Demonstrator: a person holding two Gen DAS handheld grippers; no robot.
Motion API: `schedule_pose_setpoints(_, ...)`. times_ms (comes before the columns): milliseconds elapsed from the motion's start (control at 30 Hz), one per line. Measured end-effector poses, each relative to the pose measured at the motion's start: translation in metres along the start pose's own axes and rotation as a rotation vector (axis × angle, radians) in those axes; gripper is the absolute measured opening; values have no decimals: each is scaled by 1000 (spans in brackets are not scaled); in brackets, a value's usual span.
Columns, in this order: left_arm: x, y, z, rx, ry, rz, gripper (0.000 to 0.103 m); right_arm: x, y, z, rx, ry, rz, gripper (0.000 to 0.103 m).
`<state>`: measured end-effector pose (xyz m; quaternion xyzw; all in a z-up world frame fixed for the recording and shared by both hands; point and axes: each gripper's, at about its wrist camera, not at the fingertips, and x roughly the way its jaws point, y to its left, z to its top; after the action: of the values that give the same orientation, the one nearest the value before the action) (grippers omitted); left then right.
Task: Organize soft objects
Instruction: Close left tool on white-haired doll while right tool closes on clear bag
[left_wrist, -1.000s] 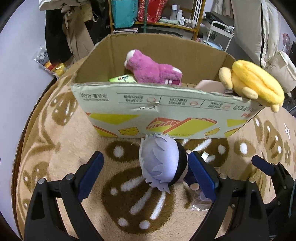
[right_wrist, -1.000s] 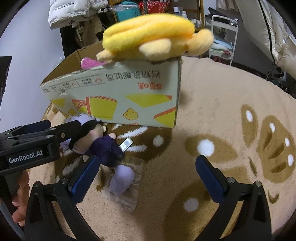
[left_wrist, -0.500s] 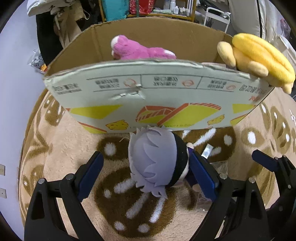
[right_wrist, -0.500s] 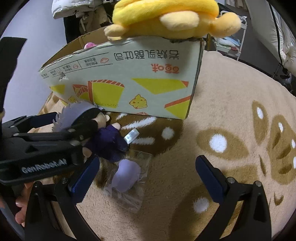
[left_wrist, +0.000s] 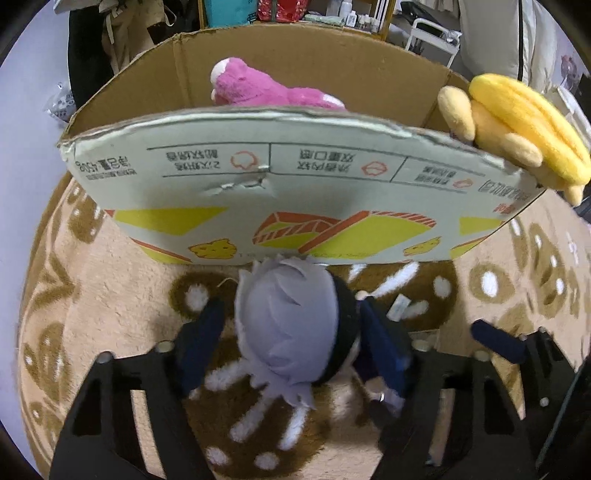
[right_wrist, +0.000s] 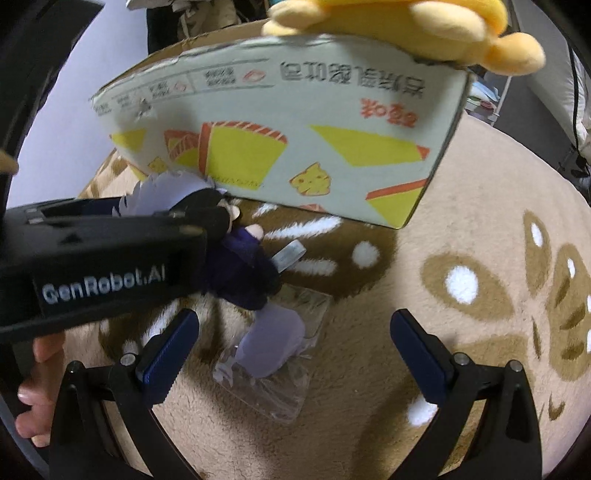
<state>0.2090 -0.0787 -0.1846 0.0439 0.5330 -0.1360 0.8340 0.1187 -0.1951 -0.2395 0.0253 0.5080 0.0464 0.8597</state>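
A plush doll with grey hair and dark clothes (left_wrist: 295, 325) lies on the rug just in front of the cardboard box (left_wrist: 288, 192). My left gripper (left_wrist: 291, 339) is closed around the doll's head, its blue pads touching both sides. The right wrist view shows the doll (right_wrist: 240, 266) held by the left gripper, low over the rug. My right gripper (right_wrist: 291, 350) is open and empty above a clear packet with a lilac item (right_wrist: 273, 350). A pink plush (left_wrist: 266, 88) lies in the box. A yellow plush (left_wrist: 517, 129) hangs over the box's right corner.
The box stands on a beige patterned rug (right_wrist: 480, 295). It fills the view ahead of both grippers. Shelves, clothes and a white cart (left_wrist: 436, 33) stand behind the box. A small white tag (left_wrist: 399, 306) lies on the rug by the doll.
My left gripper has closed from wide open onto the doll's head and moved closer to the box. My right gripper has moved in closer to the box and stays open.
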Motion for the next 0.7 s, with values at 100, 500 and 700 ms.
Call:
schedule_pose_setpoints(100,-1,-1,-3,11,-4,-6,60,4,3,-1,-10,12,0,103)
schedule_pose_setpoints(500,-12,-1,-4,-13,-22,40,58,15,19,-27,-72,40,-64,87)
schedule_pose_setpoints(700,-21,8,-4,-45,-36,74,58,15,12,-28,-48,20,-83,64)
